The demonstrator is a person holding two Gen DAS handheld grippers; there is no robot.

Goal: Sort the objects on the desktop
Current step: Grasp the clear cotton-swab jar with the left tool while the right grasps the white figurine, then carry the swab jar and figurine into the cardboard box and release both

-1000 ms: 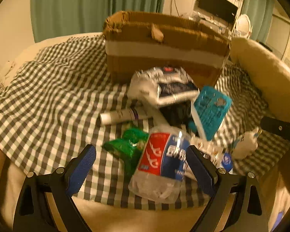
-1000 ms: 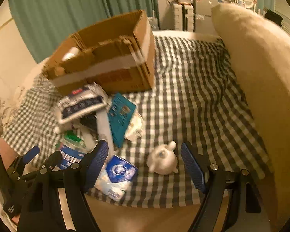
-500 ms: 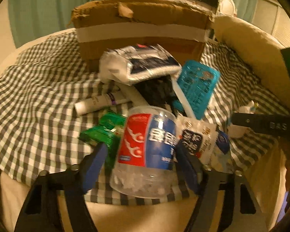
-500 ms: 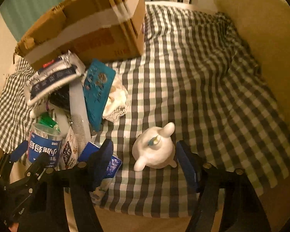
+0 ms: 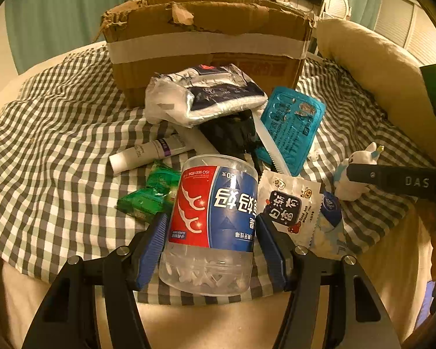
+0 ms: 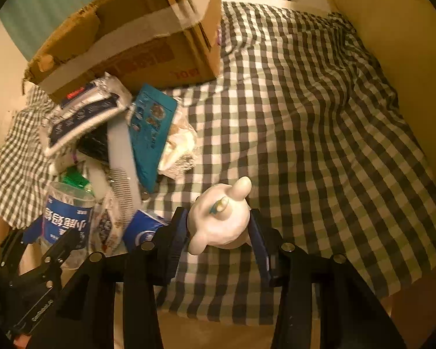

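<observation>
Two grippers, both closed on items at the near tabletop edge. Left gripper (image 5: 210, 234): pads pressed against a clear floss-pick jar (image 5: 210, 226), white picks heaped at its near end; label inverted, "ISO 9001" readable. Right gripper (image 6: 218, 232): pads snug on a white unicorn figurine (image 6: 221, 221). Ahead of both: torn cardboard box (image 5: 206, 46), contents hidden. Between: teal blister pack (image 5: 290, 128), white tube (image 5: 151, 154), green packet (image 5: 148, 195), sachet (image 5: 290, 206) printed "Good luck". Right gripper's arm reads "DAS", remainder cut off.
</observation>
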